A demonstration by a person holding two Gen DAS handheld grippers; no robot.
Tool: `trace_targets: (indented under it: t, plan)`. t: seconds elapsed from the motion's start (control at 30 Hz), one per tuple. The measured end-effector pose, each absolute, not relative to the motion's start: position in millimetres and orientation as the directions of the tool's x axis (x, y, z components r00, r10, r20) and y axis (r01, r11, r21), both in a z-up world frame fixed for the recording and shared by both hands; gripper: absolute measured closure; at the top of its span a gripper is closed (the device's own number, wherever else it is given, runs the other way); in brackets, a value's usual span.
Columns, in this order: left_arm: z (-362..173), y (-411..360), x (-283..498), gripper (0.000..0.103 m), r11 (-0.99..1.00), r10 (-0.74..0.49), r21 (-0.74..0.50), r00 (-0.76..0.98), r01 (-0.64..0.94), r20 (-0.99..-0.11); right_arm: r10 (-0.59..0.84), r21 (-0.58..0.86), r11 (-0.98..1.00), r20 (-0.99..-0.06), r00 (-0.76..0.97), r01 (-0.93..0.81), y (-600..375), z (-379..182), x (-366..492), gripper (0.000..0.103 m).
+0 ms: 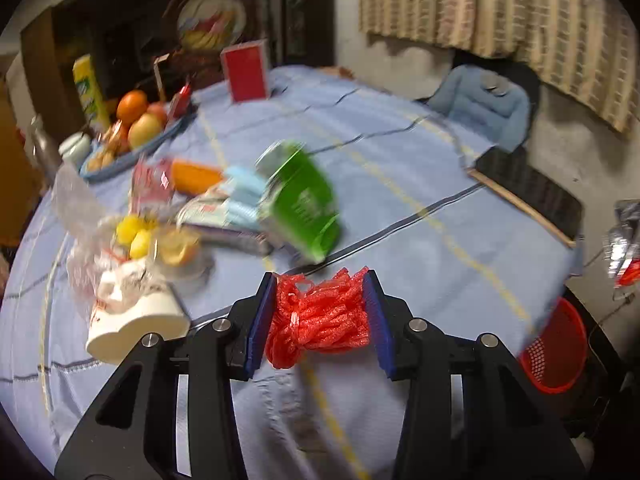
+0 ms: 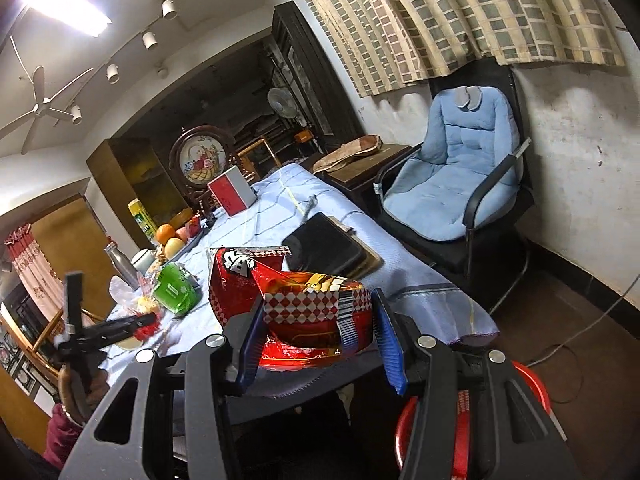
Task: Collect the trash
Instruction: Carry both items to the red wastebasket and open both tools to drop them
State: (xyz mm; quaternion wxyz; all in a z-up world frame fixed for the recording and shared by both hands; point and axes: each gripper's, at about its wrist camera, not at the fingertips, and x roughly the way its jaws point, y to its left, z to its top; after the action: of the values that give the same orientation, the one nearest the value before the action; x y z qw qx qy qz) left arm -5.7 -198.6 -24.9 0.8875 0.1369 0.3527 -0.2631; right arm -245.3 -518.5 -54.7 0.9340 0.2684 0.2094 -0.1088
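The red foam fruit net [image 1: 320, 312] is bunched between the blue pads of the left gripper [image 1: 320, 314], whose fingers are partly closed and press on it from both sides, above the near part of the blue-clothed surface [image 1: 400, 152]. The red snack bag [image 2: 304, 312] is clamped between the partly closed fingers of the right gripper [image 2: 316, 332], at the near edge of the surface. A red mesh waste basket [image 1: 554, 348] stands on the floor off the right edge of the surface; in the right wrist view, it is partly hidden under the right gripper body. On the surface beyond the net lie a green tissue pack [image 1: 304, 200], a tipped white paper cup [image 1: 136, 320], a clear plastic bag with yellow fruit [image 1: 132, 232] and a fruit tray [image 1: 132, 132]. A chair with a blue cushion [image 2: 456, 184] stands by the wall.
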Motion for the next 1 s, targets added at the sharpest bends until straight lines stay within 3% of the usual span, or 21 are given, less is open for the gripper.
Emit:
trace_targets:
  t: [0.27,0.47,0.53,0.57,0.6,0.77,1.0]
  plan:
    - [-7,-235,-42,0.059,0.74,-0.5,-0.017,0.532,0.673,-0.684,-0.16,0.401,0.812,-0.546,0.822,0.425,-535,-81,-276,0.053]
    - [-6,-282,-69,0.059,0.648,-0.576,-0.059,0.437,0.76,-0.691,-0.175,0.36,0.749,-0.702,0.69,0.556,-557,-152,-284,0.052]
    - [-7,-299,-77,0.059,0.62,-0.59,-0.067,0.408,0.782,-0.697,-0.177,0.308,0.734,-0.774,0.609,0.605,-566,-183,-276,0.049]
    - [-9,-308,-80,0.059,0.607,-0.594,-0.067,0.396,0.792,-0.7,-0.191,0.279,0.717,-0.803,0.565,0.638,-570,-197,-275,0.042]
    - [-10,-319,-84,0.059,0.589,-0.599,-0.068,0.378,0.806,-0.706,-0.197,0.274,0.705,-0.81,0.552,0.654,-574,-203,-276,0.035]
    - [-20,-367,-108,0.059,0.5,-0.609,-0.06,0.301,0.864,-0.734,-0.206,0.345,0.662,-0.769,0.605,0.665,-591,-198,-298,0.023]
    - [-52,-443,-144,0.058,0.358,-0.597,-0.069,0.171,0.931,-0.784,-0.274,0.389,0.591,-0.727,0.63,0.706,-616,-189,-335,0.022]
